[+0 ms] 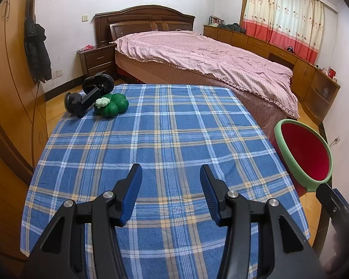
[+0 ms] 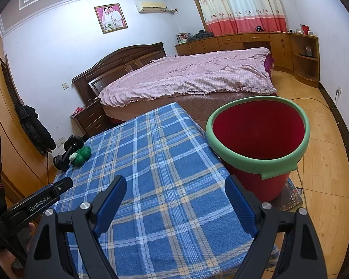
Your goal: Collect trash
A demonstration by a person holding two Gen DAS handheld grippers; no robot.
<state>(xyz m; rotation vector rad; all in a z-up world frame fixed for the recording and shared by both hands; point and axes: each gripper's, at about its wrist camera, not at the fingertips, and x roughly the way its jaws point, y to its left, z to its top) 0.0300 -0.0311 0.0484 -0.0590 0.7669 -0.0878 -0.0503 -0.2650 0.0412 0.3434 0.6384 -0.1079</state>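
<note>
Two pairs of tongs are held low over the near end of a blue plaid cloth (image 1: 165,125) that covers a table. The left gripper (image 1: 171,195) is seen with its blue pads spread apart and nothing between them; the right gripper (image 2: 174,205) is likewise spread, with nothing held. A red bucket (image 2: 258,127) with a green rim is stood at the table's right edge, just beyond the right gripper's right pad, and its inside, as far as it can be seen, is bare red. No scrap of paper or wrapper can be made out on the cloth. At the far left corner, well apart from both grippers, a green clover-shaped object (image 1: 111,104) is lain beside a black suction mount (image 1: 90,95); whether either counts as trash cannot be told.

Judged from this, the scene fits two stages equally: a bucket waiting to be filled, or a table already cleared with the bucket's bottom hidden from view. If the green object is meant for the bucket, a long reach across the cloth would be called for.
</note>
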